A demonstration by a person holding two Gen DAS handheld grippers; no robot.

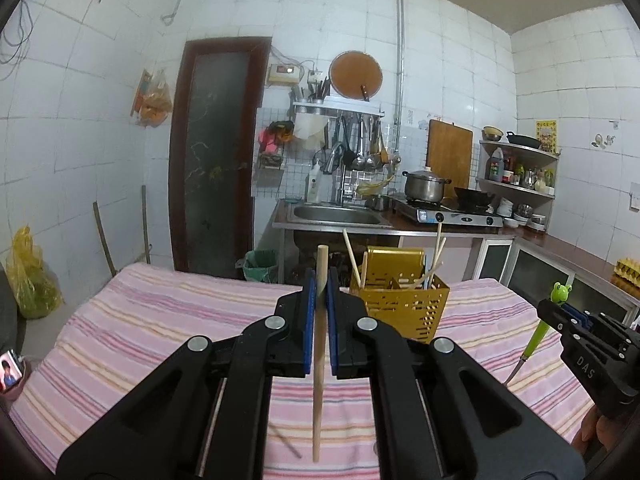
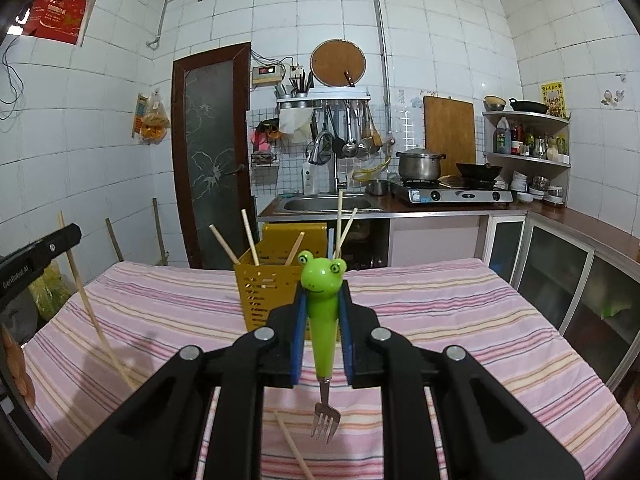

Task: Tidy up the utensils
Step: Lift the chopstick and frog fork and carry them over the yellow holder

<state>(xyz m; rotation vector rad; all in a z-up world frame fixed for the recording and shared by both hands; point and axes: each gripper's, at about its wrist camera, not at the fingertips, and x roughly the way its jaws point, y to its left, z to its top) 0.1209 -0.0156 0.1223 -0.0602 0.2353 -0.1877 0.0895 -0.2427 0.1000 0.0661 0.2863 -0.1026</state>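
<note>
**A:** ok so what's closest to the cams? the left gripper (image 1: 320,286) is clenched on a wooden chopstick (image 1: 319,380); the stick stands nearly upright between the blue pads (image 1: 308,320), top end poking above them, bottom end hanging over the striped cloth (image 1: 160,320); there's another loose chopstick (image 2: 294,446) lying on the cloth just below

**B:** yep; and the right gripper (image 2: 323,300) is clamped on the frog fork (image 2: 322,320); green handle squeezed between the pads, frog head sticking up over the fingertips, metal tines dangling down above the cloth; from the left cam you can see that fork off at the right edge too

**A:** behind both is the yellow utensil caddy (image 1: 400,308); it sits on the cloth toward the far edge of the table, with several chopsticks (image 2: 250,238) already standing in it, leaning different ways

**B:** further back it's the sink (image 2: 328,203), a pot (image 2: 419,166) on the stove, ladles hanging on the tiled wall
</note>
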